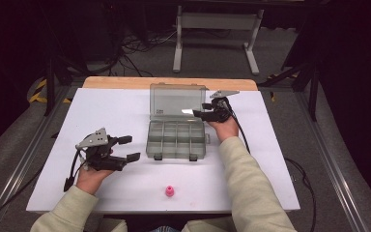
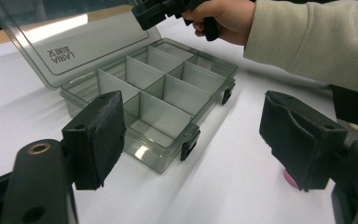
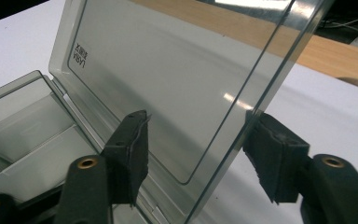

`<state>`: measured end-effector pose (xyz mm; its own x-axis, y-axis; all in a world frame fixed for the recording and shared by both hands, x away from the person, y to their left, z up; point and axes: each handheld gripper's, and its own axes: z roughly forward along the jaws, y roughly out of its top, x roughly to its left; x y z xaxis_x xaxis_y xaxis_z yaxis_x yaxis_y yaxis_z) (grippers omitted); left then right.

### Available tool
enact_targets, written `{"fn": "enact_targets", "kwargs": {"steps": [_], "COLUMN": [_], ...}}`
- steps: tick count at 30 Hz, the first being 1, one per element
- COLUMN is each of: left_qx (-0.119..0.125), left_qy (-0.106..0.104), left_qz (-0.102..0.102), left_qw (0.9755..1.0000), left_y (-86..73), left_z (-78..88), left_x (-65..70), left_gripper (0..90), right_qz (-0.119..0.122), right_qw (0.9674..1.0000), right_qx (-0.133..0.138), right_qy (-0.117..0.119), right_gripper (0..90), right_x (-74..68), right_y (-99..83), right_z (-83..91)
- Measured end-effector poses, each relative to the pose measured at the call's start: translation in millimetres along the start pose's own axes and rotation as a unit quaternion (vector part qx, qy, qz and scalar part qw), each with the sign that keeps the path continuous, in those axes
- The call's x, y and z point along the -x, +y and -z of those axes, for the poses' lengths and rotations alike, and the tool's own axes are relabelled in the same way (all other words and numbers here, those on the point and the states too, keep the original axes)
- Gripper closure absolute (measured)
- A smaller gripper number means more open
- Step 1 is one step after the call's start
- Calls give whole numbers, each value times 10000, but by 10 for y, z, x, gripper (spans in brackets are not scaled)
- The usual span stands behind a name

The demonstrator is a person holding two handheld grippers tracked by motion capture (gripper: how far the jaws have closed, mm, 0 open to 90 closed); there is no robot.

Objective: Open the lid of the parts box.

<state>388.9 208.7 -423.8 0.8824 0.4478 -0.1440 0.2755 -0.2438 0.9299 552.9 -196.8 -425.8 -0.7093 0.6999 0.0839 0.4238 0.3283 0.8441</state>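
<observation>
We see a compartment box [image 1: 176,139] of smoky, glossy clear plastic, its lid [image 3: 177,84] mirror-smooth. The table [image 1: 121,111] wears matt white sheet over bare wood at its far edge. Gripper pads [image 2: 105,135] look rough black.

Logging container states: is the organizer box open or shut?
Open: the organizer box has its clear lid standing up, compartments exposed and empty.

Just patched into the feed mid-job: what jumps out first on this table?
The smoky clear compartment box sits mid-table with its lid standing open and its compartments bare. The right hand-held gripper straddles the lid's edge, one jaw either side, not closed on it. The left hand-held gripper waits open to the box's left, and a small pink piece lies near the table's front edge.
</observation>
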Motion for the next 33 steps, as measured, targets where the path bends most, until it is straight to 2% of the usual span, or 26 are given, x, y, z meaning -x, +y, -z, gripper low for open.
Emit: {"fn": "enact_targets", "kwargs": {"steps": [9, 17, 24, 33], "left_qx": [-14, -23, -52, -72], "left_qy": [-4, -8, -21, -51], "left_qz": [-23, -13, -12, -14], "left_qw": [10000, 10000, 10000, 10000], "left_y": [-1, -5, -5, -9], "left_z": [-8, -14, -20, -49], "left_x": [6, 10, 11, 17], "left_gripper": [230, 231, 231, 228], "right_qz": [-246, -350, -548, -613], "right_qw": [9996, 9991, 9979, 9974], "right_qx": [-115, -177, -255, -306], "right_qy": [85, 150, 228, 243], "right_gripper": [304, 263, 231, 182], "right_x": [-4, 9, 37, 41], "right_y": [-56, -76, -107, -119], "right_z": [-72, -85, -97, -88]}}
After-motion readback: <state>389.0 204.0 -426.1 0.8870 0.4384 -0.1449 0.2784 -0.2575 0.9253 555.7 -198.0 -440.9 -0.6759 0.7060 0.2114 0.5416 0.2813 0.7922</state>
